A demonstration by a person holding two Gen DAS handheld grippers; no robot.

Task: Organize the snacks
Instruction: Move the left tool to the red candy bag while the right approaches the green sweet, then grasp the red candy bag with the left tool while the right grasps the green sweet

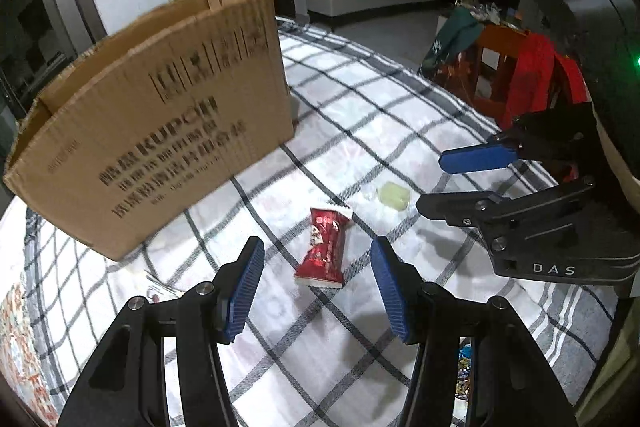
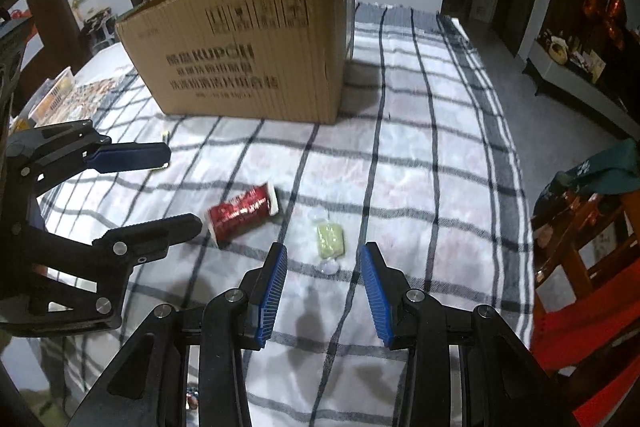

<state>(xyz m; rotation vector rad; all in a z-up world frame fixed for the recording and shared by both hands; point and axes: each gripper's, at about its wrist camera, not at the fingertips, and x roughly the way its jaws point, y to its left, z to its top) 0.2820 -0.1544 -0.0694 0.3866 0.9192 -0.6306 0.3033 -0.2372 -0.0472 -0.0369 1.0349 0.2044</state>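
From the left wrist camera, the left gripper [image 1: 316, 291] is seen with its blue pads moderately parted and nothing gripped between them. A red snack packet [image 1: 324, 251] lies flat on the checked cloth [image 1: 360, 99] just ahead of the gap, untouched by either pad. Beside it, nearer the cloth's right edge, a pale green sweet in a clear wrapper [image 1: 394, 195] is seen lying loose. The right gripper [image 1: 430, 183] is caught entering from the right, its tips close to the green sweet, with no contact made out. A cardboard box [image 1: 160, 131], open at the top, is set on the cloth towards its far left corner; what it holds cannot be told.

Over to the right wrist camera: the right gripper [image 2: 324, 287] is shown with its pads partly open, a narrower gap than its partner's, and empty. The green sweet [image 2: 330, 239] is framed just beyond the tips, lying on the cloth [image 2: 440, 187]. The red packet [image 2: 242, 213] is seen to its left, slightly tilted. The left gripper [image 2: 182, 187] is seen reaching in from the left edge, one finger close to the packet; touching or not is hard to judge. The box [image 2: 248, 67] is placed at the cloth's far end. A yellowish scrap, possibly a wrapper, is half hidden behind the left gripper's upper finger.
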